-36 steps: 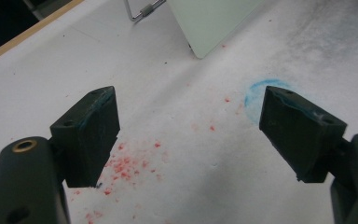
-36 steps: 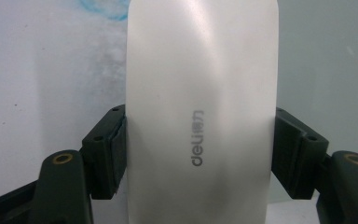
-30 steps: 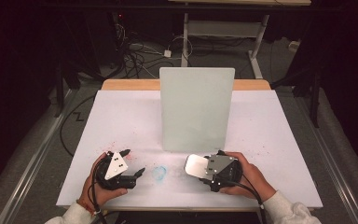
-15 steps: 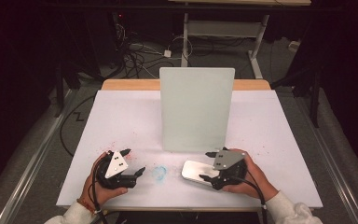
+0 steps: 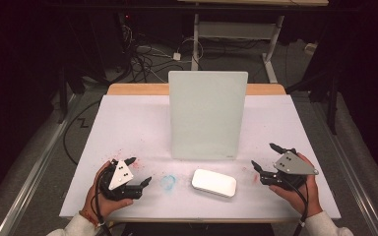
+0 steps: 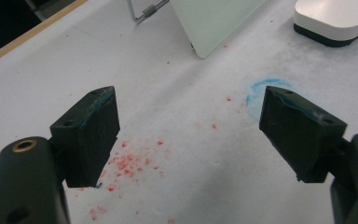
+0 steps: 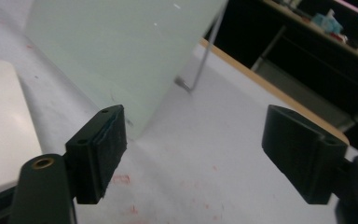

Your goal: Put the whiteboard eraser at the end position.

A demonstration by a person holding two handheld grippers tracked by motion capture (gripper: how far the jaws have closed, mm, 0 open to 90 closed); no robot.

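While a white mouse (image 5: 214, 182) lies flat on the table (image 5: 128, 123) at lower centre of the high view, both grippers stand apart from it with nothing between their jaws. The left gripper (image 5: 139, 171) sits at lower left of that frame, held in a hand (image 5: 109, 196) resting on the table, its jaws spread wide and pointing up and to the right. The right gripper (image 5: 266, 156) sits at lower right, well off the mouse's right end, jaws also wide apart and pointing left and up; the hand (image 5: 298, 189) holding it comes in from the bottom edge.

Just above the mouse, at centre frame, a pale green board (image 5: 207, 115) stands upright on the table. A blue ring mark (image 5: 168, 182) shows on the table between the left gripper and the mouse, just off the mouse's left end. Red specks (image 5: 123, 153) are scattered near the left gripper, and more lie beside the right one.

From the left gripper view, the two black jaws rise wide apart from the bottom corners, with the left gripper (image 6: 189, 133) over speckled table; the blue ring (image 6: 266, 89) lies just inside the right jaw, the mouse (image 6: 335, 18) fills the upper right corner, and the board's lower corner (image 6: 214, 23) shows at top centre, with a wire stand behind it.

From the right gripper view, the right gripper (image 7: 193, 149) is likewise spread wide, the board (image 7: 116, 51) across the upper left, and the mouse (image 7: 2, 126) along the left edge, outside the left jaw.
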